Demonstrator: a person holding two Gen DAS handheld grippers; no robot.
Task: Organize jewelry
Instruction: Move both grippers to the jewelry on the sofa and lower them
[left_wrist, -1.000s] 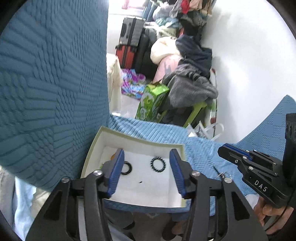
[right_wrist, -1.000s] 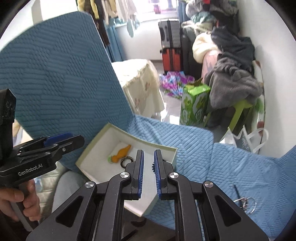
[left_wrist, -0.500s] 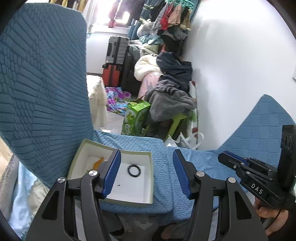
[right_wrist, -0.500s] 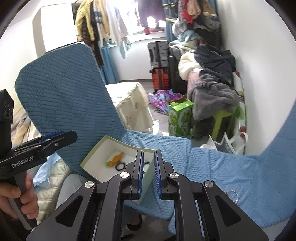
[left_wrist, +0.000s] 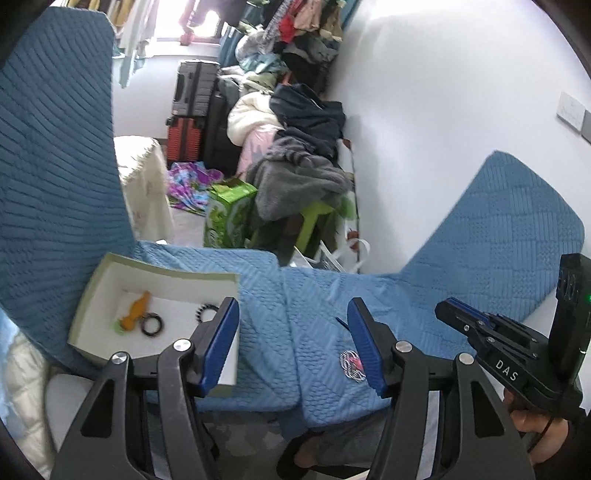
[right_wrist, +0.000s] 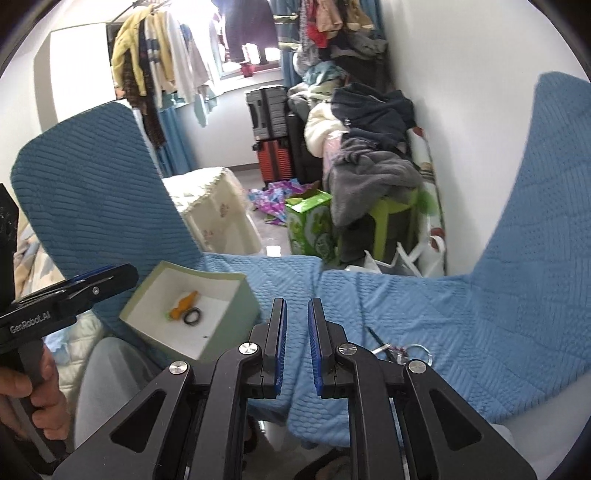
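The left hand-held gripper (left_wrist: 293, 332) is half open over the blue quilted cover (left_wrist: 317, 295), nothing between its blue pads (left_wrist: 218, 343); its jaws have just been opening. The right hand-held gripper (right_wrist: 296, 343) is nearly shut, a thin gap between its pads and nothing held. Each is held by a hand (right_wrist: 37, 391) at a pistol grip.

The cover lies over a low seat surface and rises into backrests at left and right. On it, near the right gripper, lie a thin dark stick (right_wrist: 376, 338) and some silvery rings (right_wrist: 413, 350); a small striped patch with pink (left_wrist: 352, 363) sits by the left gripper's right finger.

Beyond is a cluttered room: suitcases (left_wrist: 195, 110), a heap of clothes (left_wrist: 303, 158), a green carton (left_wrist: 229, 214), a green stool (right_wrist: 391, 218), hanging clothes (right_wrist: 155, 62) by a window.

The pale green box (left_wrist: 86, 310) stands at the left on the cover, white inside. In it lie an orange piece (left_wrist: 136, 310), a black ring (left_wrist: 151, 325) just beside it, and a black beaded ring (left_wrist: 205, 310) partly behind the left finger.

Compared with a second ago, the box has slid from between the left fingers to their left, and more of the room shows.
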